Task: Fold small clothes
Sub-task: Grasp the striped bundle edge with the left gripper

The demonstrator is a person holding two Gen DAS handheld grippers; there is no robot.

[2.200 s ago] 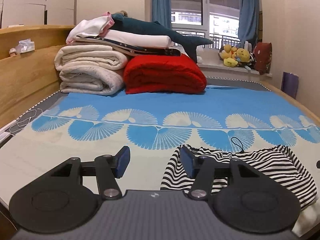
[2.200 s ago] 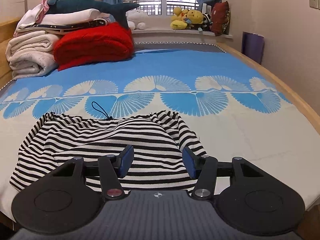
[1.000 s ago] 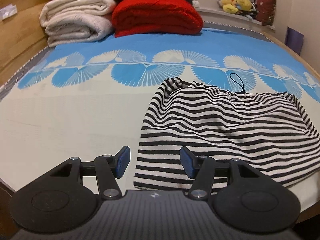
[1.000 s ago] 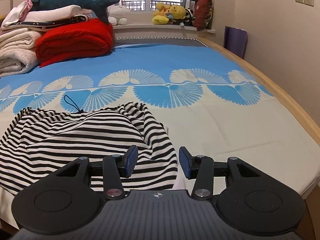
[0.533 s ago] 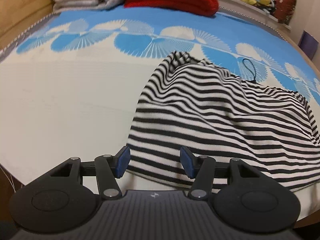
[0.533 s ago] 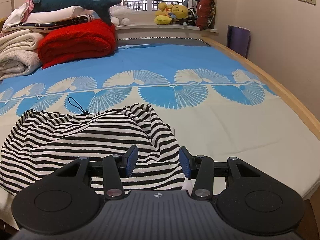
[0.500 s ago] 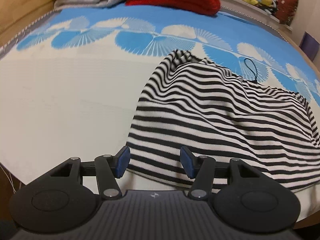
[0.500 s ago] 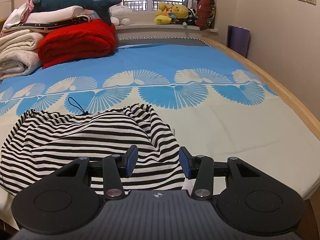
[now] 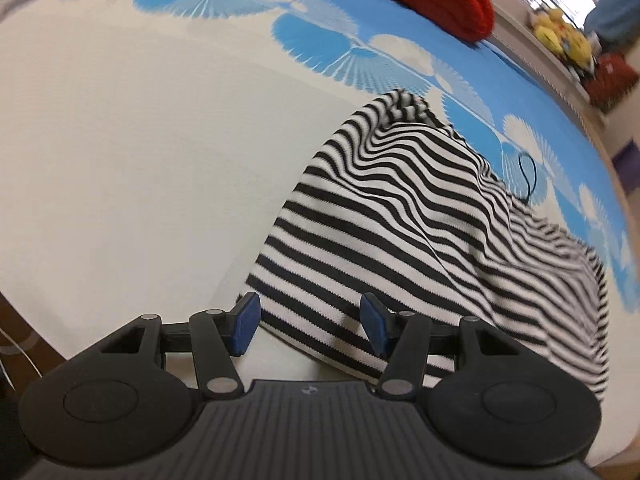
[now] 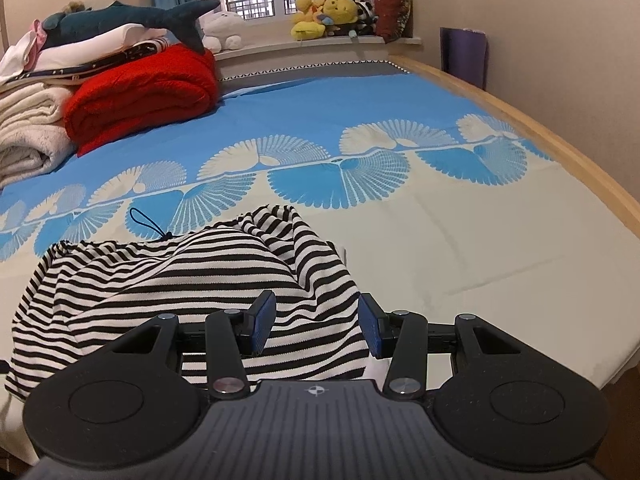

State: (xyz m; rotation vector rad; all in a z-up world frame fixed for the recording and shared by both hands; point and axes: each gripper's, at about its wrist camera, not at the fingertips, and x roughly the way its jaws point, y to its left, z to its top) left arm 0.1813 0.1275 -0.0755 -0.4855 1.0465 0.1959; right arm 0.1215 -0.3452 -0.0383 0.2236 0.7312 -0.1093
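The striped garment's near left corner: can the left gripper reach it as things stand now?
Probably yes. The left gripper is open, and the striped garment has its corner lying flat on the bed sheet right between the fingers, with nothing in the way.

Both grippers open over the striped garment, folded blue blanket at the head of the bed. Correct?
Not quite: the folded blanket is red, not blue, as the right wrist view shows. The rest holds: left gripper and right gripper both have jaws open over the striped garment.

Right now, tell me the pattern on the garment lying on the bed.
Black and white horizontal stripes on the garment; clearest in the right wrist view.
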